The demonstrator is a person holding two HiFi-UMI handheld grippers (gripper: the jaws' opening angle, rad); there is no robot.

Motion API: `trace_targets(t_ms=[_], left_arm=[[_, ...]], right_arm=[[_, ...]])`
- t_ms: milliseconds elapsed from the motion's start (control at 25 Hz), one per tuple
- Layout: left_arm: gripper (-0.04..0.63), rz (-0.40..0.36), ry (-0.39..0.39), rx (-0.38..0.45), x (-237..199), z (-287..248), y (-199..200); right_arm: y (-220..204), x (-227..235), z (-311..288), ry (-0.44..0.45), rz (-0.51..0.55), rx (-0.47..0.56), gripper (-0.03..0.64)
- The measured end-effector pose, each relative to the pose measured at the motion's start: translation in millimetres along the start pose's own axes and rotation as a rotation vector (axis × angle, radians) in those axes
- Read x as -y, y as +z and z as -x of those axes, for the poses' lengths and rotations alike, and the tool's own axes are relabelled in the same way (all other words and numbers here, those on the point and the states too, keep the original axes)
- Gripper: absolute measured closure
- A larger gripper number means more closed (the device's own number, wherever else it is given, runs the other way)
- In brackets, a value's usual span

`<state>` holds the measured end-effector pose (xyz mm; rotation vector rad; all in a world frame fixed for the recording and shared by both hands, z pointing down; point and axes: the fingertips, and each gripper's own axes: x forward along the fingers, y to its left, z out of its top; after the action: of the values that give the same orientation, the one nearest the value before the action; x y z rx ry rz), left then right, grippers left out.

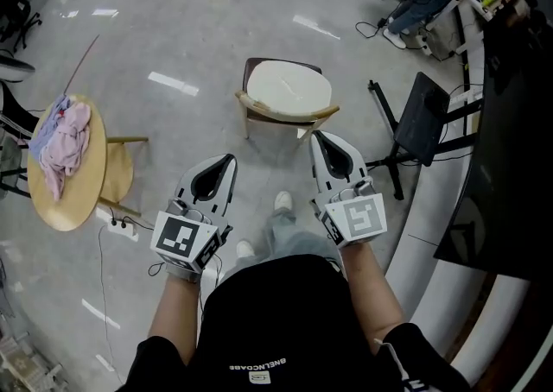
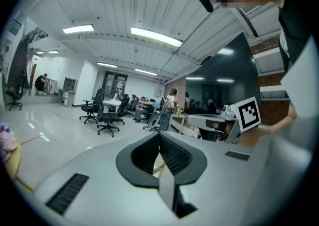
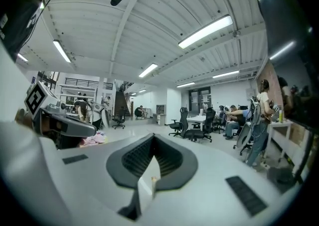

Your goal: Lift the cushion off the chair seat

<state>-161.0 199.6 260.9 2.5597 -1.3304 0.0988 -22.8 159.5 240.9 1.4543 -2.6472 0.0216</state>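
The grey left gripper [image 1: 223, 166] and grey right gripper [image 1: 324, 142] were both pressed together, holding nothing. Unless they opened, they could only bump the round cream cushion [image 1: 288, 88] on the brown wooden chair [image 1: 259, 111].

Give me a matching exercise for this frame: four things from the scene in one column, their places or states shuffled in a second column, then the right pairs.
Things:
1. cushion
2. pink cloth
3. power strip
4. right gripper

Places or states:
a. on the round table
b. jaws shut, nothing between them
c. on the seat of the chair
d. on the floor, beside the round table

Pairs: 1-c; 2-a; 3-d; 4-b
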Motion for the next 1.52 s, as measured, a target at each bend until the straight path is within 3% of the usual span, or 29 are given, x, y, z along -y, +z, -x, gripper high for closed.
trace_targets(t_ms=[800, 1520], left_arm=[[0.583, -0.030, 0.110, -0.065, -7.3, -130.2, 23.4], [0.583, -0.039, 0.007, -0.099, -27.3, -219.3, 28.9]], right_arm=[[-19.0, 133.5, -79.2, 0.064, -0.128, -0.019, 0.607], [-57.3, 221.7, -113.0, -0.053, -0.178, -0.108, 0.607]])
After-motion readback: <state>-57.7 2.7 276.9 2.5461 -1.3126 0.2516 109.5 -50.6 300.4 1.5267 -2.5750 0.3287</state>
